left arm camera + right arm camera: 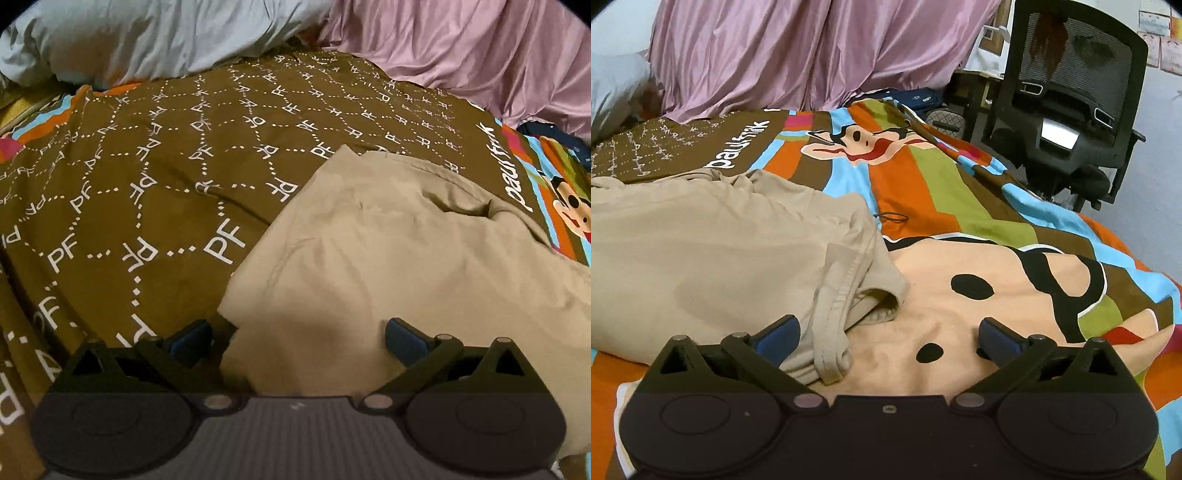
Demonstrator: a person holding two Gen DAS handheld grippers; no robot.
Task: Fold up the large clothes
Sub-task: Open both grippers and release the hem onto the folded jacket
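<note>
A beige garment lies partly folded on the patterned bedspread. My left gripper is open, its jaws wide apart just above the garment's near left corner. In the right wrist view the same beige garment lies at the left, its ribbed neckline bunched toward me. My right gripper is open; the neckline edge lies between its jaws near the left finger. The right finger is over bare bedspread.
A pale blue pillow and pink satin fabric lie along the far side of the bed. A black mesh office chair stands past the bed's right edge. A dark bag lies behind the bed.
</note>
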